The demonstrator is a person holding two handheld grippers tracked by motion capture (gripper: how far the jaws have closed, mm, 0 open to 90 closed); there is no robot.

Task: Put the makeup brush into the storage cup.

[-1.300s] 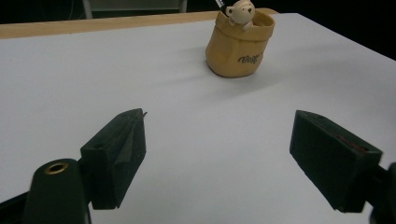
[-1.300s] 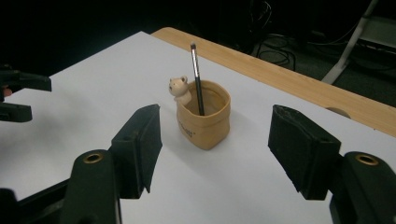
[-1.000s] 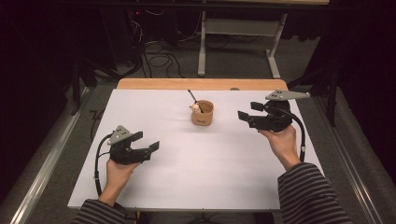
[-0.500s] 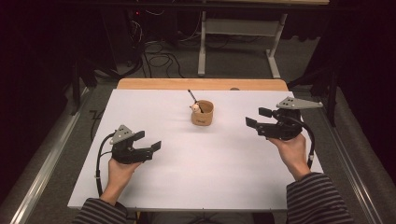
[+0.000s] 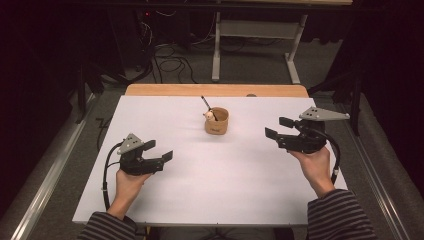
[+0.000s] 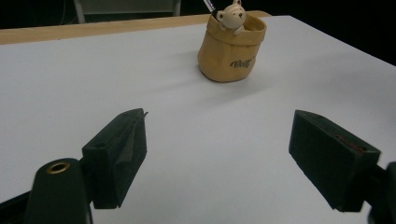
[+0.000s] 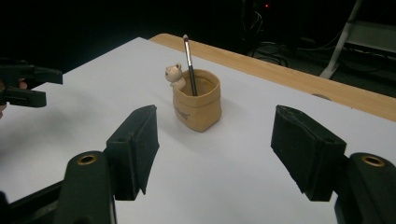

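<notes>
A small tan pouch-shaped cup [image 5: 217, 121] with a little bear figure [image 5: 208, 115] on its rim stands at the middle back of the white table [image 5: 215, 190]. A dark brush [image 7: 189, 65] leans upright inside it. My left gripper [image 5: 161, 155] rests low at the front left, open and empty, with the cup [image 6: 232, 48] ahead between its jaws. Held above the right side of the table, my right gripper [image 5: 279, 128] is open and empty too. It faces the cup [image 7: 197, 102] from a short way off.
A wooden strip [image 5: 215, 90] runs along the table's far edge. Beyond it are a dark floor with cables [image 5: 165, 55] and a white desk frame [image 5: 252, 35]. The other hand's gripper [image 7: 23, 84] shows far left in the right gripper view.
My right gripper has drawn back from beside the cup, moving right and toward the person. The left gripper has barely shifted. The cup and brush stay put.
</notes>
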